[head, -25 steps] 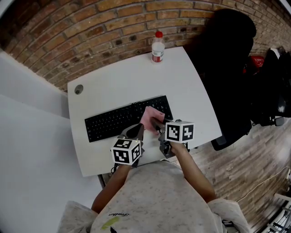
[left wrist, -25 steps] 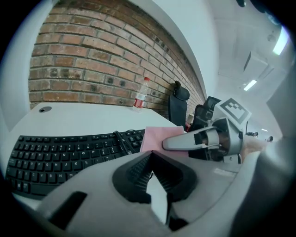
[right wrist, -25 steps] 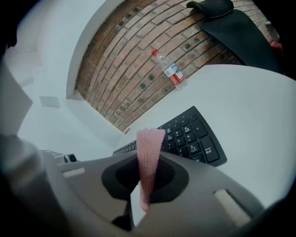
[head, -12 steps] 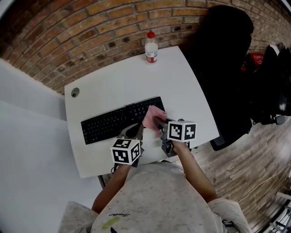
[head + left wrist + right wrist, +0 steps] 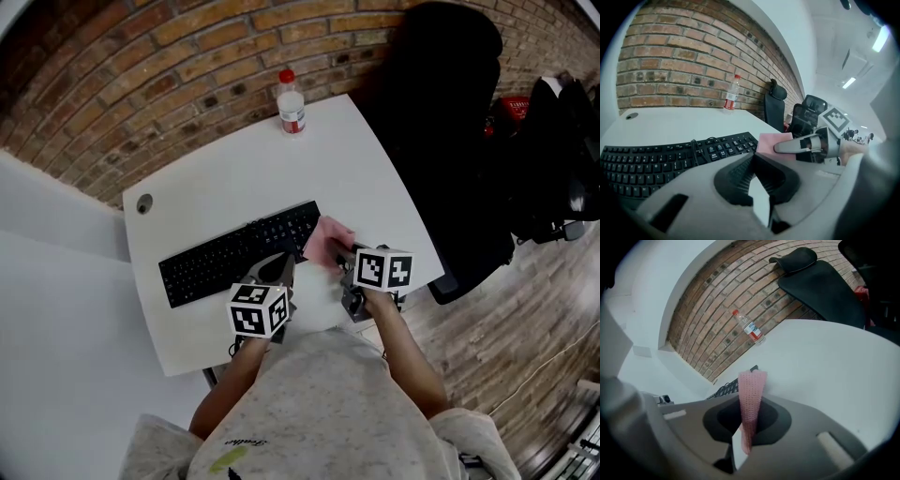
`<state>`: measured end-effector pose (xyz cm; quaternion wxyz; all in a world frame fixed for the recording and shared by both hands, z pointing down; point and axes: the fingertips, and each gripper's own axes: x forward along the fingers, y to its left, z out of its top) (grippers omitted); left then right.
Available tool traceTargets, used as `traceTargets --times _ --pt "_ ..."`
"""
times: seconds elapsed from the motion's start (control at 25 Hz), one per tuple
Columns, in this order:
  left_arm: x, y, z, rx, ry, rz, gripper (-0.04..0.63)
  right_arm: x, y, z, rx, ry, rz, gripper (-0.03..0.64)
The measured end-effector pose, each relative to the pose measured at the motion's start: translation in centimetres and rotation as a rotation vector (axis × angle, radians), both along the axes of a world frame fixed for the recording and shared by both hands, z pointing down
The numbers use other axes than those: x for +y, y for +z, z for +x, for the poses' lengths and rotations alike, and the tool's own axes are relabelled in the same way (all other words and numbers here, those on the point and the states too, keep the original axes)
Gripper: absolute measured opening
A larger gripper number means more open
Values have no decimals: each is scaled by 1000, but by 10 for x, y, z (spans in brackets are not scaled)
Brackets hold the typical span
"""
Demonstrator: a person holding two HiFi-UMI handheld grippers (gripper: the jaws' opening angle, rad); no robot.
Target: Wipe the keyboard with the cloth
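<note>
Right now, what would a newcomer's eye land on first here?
The pink cloth stands out: it is pinched in the right gripper at the right end of the black keyboard, on the white table. Next comes the red-capped bottle, at the table's far edge by the brick wall.

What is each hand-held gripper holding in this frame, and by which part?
The right hand-held gripper pinches the pink cloth by one edge; the rest sticks out past its jaws. The left hand-held gripper is shut on nothing.
</note>
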<state>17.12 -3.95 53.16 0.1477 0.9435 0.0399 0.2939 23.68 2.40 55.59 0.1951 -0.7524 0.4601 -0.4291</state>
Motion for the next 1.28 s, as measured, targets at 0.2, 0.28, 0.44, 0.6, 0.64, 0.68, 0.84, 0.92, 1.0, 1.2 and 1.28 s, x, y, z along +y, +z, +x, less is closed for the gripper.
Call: traceTargets --times 0.2,0.28,0.44,0.6,0.64,0.68,0.84,0.92,1.0,1.2,1.28 --pt "-1 -4 -1 11 -8 4 -3 10 -12 13 45 19 -5 24" --pt "-7 -7 -5 18 -23 7 -3 7 -22 17 70 18 4 25" --pt "-26 -13 -16 25 -68 14 -3 -7 -45 17 139 -12 15 25" --pt "-50 -19 -32 34 -127 23 -5 -32 -65 8 208 -70 31 25" --pt "-56 -21 -36 38 -144 25 -5 -39 -69 5 220 -86 39 23" --pt "-62 -22 -40 41 -161 27 -5 -47 -73 1 228 -102 48 25" --pt "-85 -33 -53 57 -216 35 -5 -74 -87 -14 261 -156 69 25" --pt "-96 -39 -59 66 -237 40 -5 -86 -92 -21 279 -178 71 25" --pt "-108 -45 -66 76 -256 46 -5 -96 -96 -29 302 -196 71 25" --pt "-141 -60 -82 111 -300 63 -5 -123 -110 -47 412 -244 57 25" --pt "-152 -65 -88 121 -310 70 -5 -132 -115 -51 459 -241 49 24"
